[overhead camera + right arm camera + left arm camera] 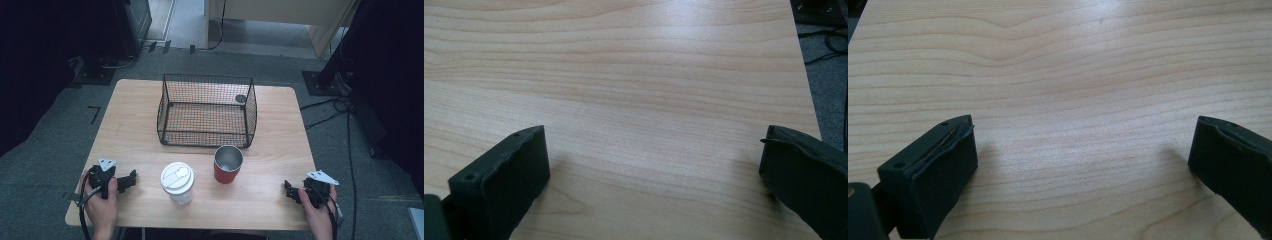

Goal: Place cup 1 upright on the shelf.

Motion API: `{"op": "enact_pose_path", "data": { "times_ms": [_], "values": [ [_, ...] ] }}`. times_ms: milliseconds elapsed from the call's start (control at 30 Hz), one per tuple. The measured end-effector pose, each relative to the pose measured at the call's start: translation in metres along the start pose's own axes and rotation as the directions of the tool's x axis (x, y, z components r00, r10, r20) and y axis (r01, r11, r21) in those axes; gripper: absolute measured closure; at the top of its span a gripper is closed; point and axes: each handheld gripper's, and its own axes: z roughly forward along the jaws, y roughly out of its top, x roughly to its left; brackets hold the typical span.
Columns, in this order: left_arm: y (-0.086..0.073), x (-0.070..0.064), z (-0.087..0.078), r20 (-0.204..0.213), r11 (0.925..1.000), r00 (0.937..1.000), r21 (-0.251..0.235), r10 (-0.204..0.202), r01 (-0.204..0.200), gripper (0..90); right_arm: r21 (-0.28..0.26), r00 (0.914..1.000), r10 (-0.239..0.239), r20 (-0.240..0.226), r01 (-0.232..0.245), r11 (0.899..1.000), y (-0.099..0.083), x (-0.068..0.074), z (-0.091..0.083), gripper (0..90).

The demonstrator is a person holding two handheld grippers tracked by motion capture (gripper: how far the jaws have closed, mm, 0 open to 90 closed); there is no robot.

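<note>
**Two idle grippers, two cups and a wire basket on a wooden desk**

Seen from above, a light wooden desk (150,95) stands on grey carpet. Toward its far edge sits a black wire mesh basket (206,110), open at the top. A small dark round object (241,98) shows at the basket's far right corner; whether it lies inside or is fixed to the mesh cannot be told. The rest of the basket floor shows bare wood through the mesh.

Just in front of the basket, to the right of centre, a red cup (228,164) with a shiny metal lining stands upright and open; nothing is visible inside it. Near it on the left stands a clear cup (177,182) closed by a white lid, its contents hidden.

The left hand-held gripper (131,179) rests on the desk near the lidded cup, apart from it. The right hand-held gripper (288,190) rests near the desk's right front corner, well apart from the red cup. In each gripper view the black jaws stand wide apart over bare wood, clasping nothing.
</note>
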Motion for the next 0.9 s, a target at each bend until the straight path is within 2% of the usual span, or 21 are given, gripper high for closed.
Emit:
{"op": "enact_pose_path", "data": {
  "times_ms": [200, 300, 600, 900],
  "values": [
    [0.000, 0.000, 0.000, 0.000, 1.0000, 1.0000, 0.000, 0.000, 0.000, 0.0, -0.003, 0.9999, 0.005, 0.010, -0.005, 1.000, -0.001, 0.002, -0.001, 0.0],
    [0.000, 0.000, 0.000, 0.000, 1.0000, 1.0000, 0.000, 0.000, 0.000, 0.0, -0.005, 0.9998, -0.011, 0.014, 0.011, 1.000, -0.001, 0.007, -0.004, 0.0],
    [0.000, 0.000, 0.000, 0.000, 1.0000, 1.0000, 0.000, 0.000, 0.000, 0.0, -0.059, 0.9991, -0.019, -0.038, 0.017, 0.998, 0.007, 0.025, -0.016, 0.0],
    [0.000, 0.000, 0.000, 0.000, 1.0000, 1.0000, 0.000, 0.000, 0.000, 0.0, -0.085, 0.9965, -0.038, -0.075, 0.032, 0.996, 0.014, 0.043, -0.023, 0.0]
  ]
}}
